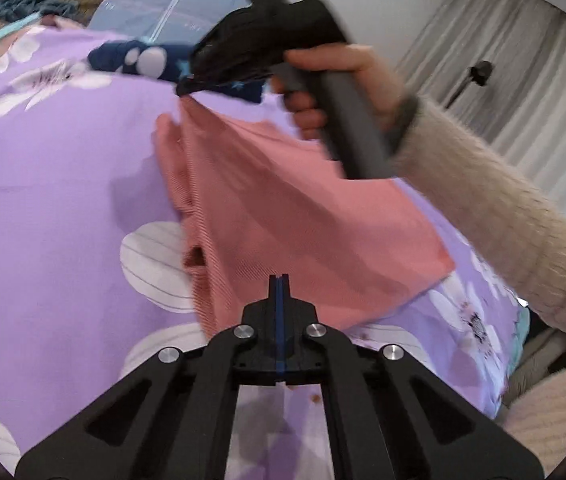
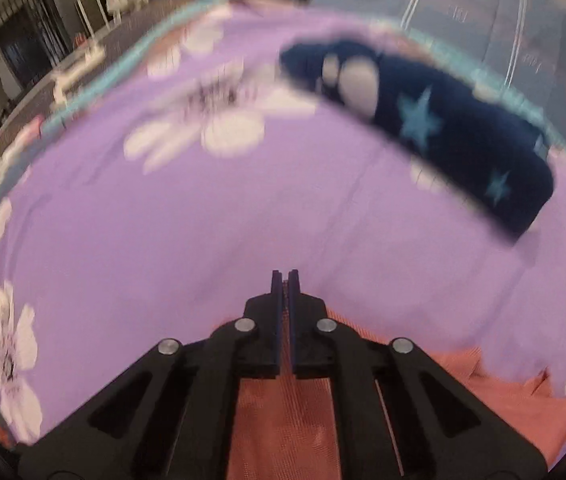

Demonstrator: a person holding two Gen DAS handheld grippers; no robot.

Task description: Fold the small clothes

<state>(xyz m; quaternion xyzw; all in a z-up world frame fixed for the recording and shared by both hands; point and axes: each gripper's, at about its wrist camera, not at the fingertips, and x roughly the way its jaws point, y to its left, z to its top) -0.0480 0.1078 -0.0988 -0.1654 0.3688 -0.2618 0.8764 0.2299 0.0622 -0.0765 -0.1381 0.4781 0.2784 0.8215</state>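
A pink ribbed garment [image 1: 283,208] lies partly folded on the purple flowered bedsheet [image 1: 55,184]. My left gripper [image 1: 279,280] is shut, its tips at the garment's near edge; whether it pinches cloth is hidden. My right gripper [image 1: 187,90] is shut on the garment's far corner and holds it lifted. In the right wrist view my right gripper [image 2: 285,276] shows nearly closed jaws with pink cloth [image 2: 283,420] beneath them. A folded navy garment with stars and a paw print [image 2: 443,128] lies further back on the sheet; it also shows in the left wrist view [image 1: 143,60].
A blue-grey pillow [image 1: 163,0] lies at the head of the bed. A blue knitted item [image 1: 23,4] sits at the far left. Grey curtains [image 1: 523,80] and a stand hang to the right. The bed's edge runs along the right side.
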